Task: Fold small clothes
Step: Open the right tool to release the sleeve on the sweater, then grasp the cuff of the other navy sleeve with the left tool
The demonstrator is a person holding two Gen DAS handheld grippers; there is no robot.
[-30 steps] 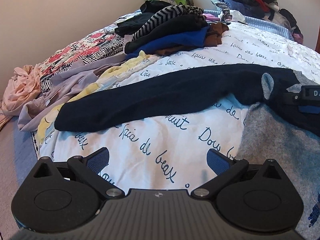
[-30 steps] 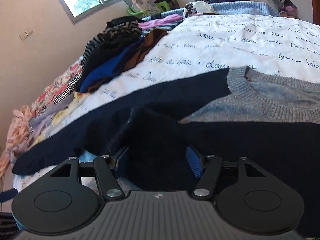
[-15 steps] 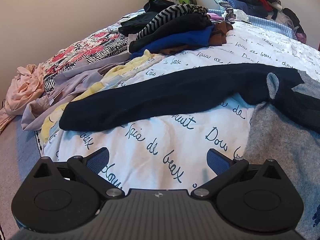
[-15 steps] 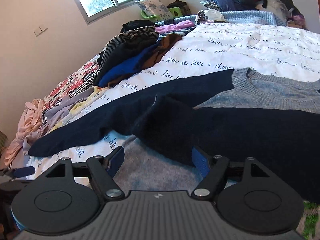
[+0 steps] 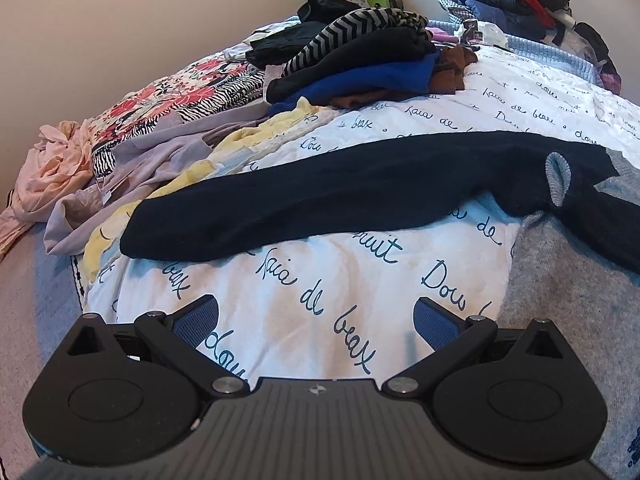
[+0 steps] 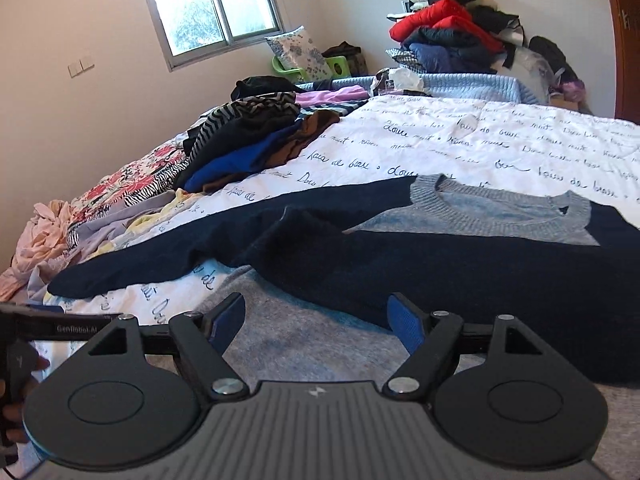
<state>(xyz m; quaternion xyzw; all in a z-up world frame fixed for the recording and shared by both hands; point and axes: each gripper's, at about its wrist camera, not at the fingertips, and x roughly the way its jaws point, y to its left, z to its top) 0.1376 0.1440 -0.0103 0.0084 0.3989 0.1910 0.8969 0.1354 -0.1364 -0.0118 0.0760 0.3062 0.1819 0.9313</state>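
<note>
far left of your bed there's a pink crumpled garment (image 5: pixel 48 176), then a floral black-and-white cloth (image 5: pixel 168 100) and a lilac garment (image 5: pixel 152 160) trailing off the edge. a folded stack (image 5: pixel 372 60) with a zigzag-striped piece on top sits further back on the white script-print bedspread (image 5: pixel 320 280); a pile with red jackets (image 6: pixel 444 28) is at the far end by the wall. your sweater (image 6: pixel 460 256), navy with a grey body and grey collar, lies flat across the bedspread, one navy sleeve (image 5: pixel 320 208) stretched out to the left, the other folded over the chest. your left tool (image 5: pixel 316 320) is spread wide, holding nothing, low over bare bedspread near the sleeve, apart from it. your right tool (image 6: pixel 316 320) is spread too, empty, low over the grey lower body of the sweater; can't tell if the pads touch the cloth. both tools point level along the bed.
</note>
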